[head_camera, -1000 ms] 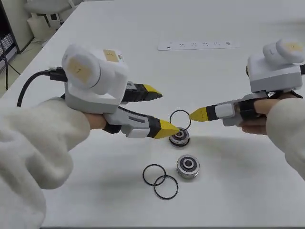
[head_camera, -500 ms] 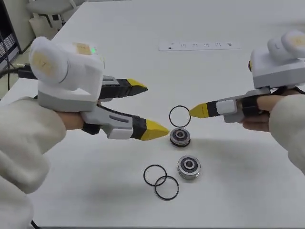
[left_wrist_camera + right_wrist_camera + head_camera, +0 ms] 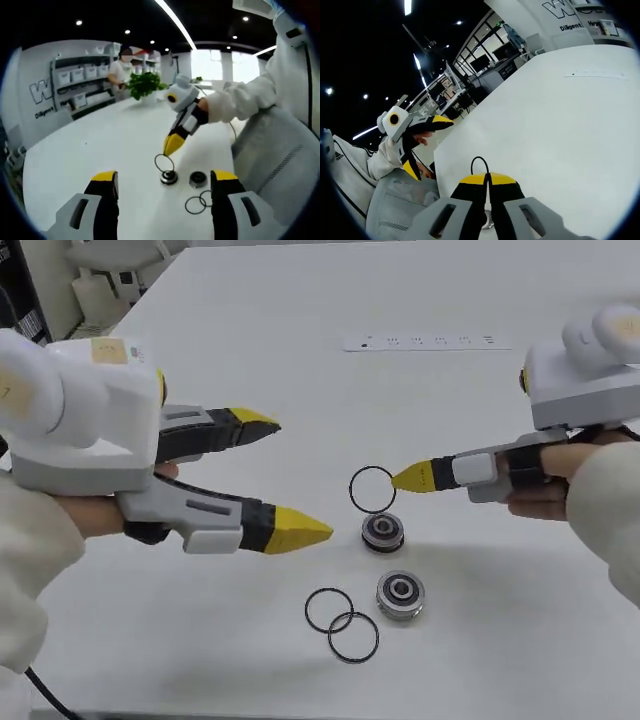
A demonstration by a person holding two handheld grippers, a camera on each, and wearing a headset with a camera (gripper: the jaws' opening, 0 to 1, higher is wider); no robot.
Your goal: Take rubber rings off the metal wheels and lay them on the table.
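over the white table (image 3: pixel 300 340) the left gripper (image 3: pixel 300 478) has backed away from the metal wheel (image 3: pixel 382 531) its lower tip touched a second ago, jaws spread wide and empty, that wheel now just past its lower tip. the right gripper (image 3: pixel 400 478) has barely moved, pinched tight on a rubber ring (image 3: pixel 351 489) hanging off its tip just above that wheel, so this ring looks freed and only needs laying down by the two rings (image 3: pixel 306 610) lying beside the second wheel (image 3: pixel 400 594), nearer the person than both grippers
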